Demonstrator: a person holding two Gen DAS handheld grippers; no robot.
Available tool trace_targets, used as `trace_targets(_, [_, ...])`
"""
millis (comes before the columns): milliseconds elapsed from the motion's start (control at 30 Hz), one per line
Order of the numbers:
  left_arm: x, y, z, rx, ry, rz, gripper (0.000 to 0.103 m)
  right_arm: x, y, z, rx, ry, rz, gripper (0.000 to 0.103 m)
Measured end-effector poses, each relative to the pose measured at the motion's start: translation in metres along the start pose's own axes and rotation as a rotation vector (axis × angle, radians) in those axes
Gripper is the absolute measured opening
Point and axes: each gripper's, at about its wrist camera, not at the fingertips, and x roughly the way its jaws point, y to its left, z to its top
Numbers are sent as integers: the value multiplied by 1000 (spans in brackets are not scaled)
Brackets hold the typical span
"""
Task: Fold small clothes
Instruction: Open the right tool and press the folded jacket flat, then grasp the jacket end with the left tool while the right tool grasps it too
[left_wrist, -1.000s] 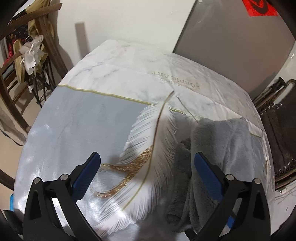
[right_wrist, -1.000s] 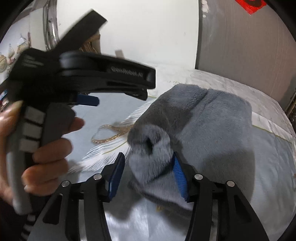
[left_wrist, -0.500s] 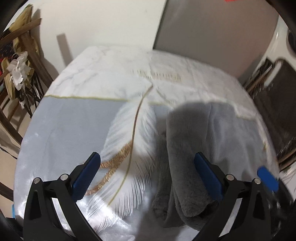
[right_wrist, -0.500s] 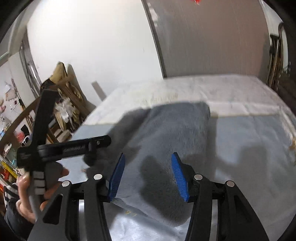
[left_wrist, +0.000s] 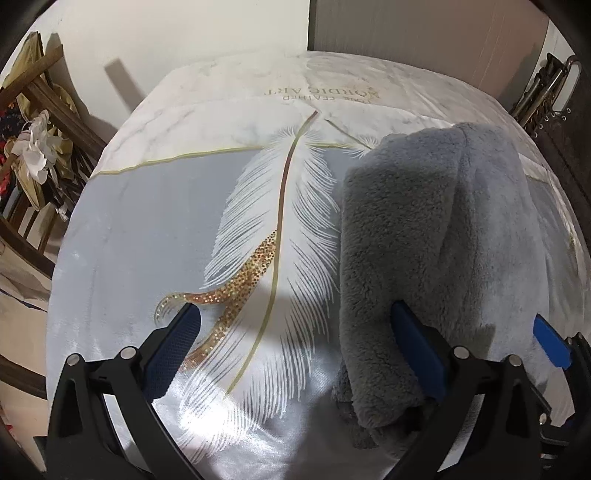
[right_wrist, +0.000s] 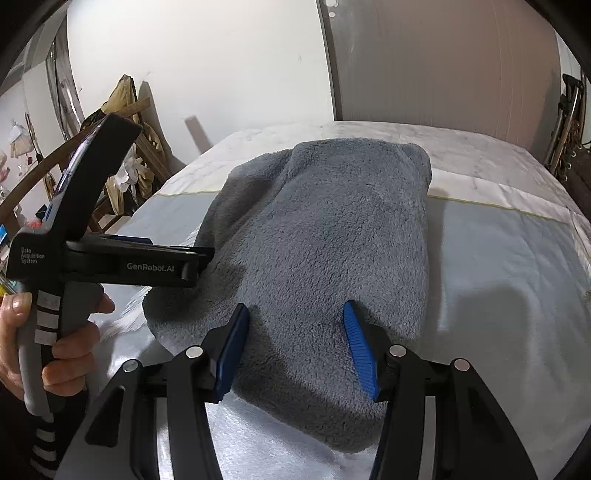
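Fleece (right_wrist: 325, 236), grey and thick, now lies as a long folded bundle on the bed (left_wrist: 147, 229), to the right of the printed feather (left_wrist: 280, 221) on the cover. A second ago its near end was bunched up in a lump between the right tool's fingers; now that end has been laid down and the pile reads as a flat, fairly even slab. That looks like one fold completed, with perhaps a tidy or a second fold across left to do.

The right tool (right_wrist: 295, 343) is half open and grips nothing; its blue pads sit at the near end of the fleece, one on each side of the top layer. The left tool (left_wrist: 295, 343) is spread wide and empty, its right finger against the fleece's left edge, its left finger over bare cover. The person's hand (right_wrist: 55, 332) holds that left tool just beside the bundle.

Around the bed: a wooden chair (left_wrist: 40, 122) heaped with clothes to the left, a dark metal frame (left_wrist: 554, 88) to the right, both well apart. Nothing on the cover blocks the fleece. The loose lower layer at the near left corner could slip out if the bundle is lifted.
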Motion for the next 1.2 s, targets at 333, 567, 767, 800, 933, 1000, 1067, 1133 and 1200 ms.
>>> trace_targets(333, [-1, 0, 0, -10, -3, -7, 99, 7, 2, 11, -25, 9, -23, 55])
trace_targets(567, [-5, 9, 5, -42, -5, -49, 99, -3, -2, 26, -12, 17, 10, 56])
trace_targets(767, [-22, 11, 30, -67, -78, -77, 99, -7, -27, 64, 52, -26, 5, 56])
trace_targets(800, [-21, 7, 36, -58, -77, -67, 99, -3, -33, 74, 72, -32, 1, 56])
trace_targets(933, [-13, -11, 52, -6, -75, -46, 99, 18, -49, 105, 128, -25, -12, 56])
trace_targets(1000, [-1, -18, 53, 19, -62, -27, 99, 36, -57, 114, 148, -2, -13, 56])
trace_targets(1067, [13, -19, 51, 29, -39, -18, 99, 62, -60, 114, 146, 68, -39, 56])
trace_targets(1133, [22, -16, 48, 22, -19, -31, 99, 90, -60, 105, 124, 150, -56, 56])
trace_targets(1200, [26, -14, 47, 13, -13, -47, 99, 101, -56, 95, 86, 142, -76, 56])
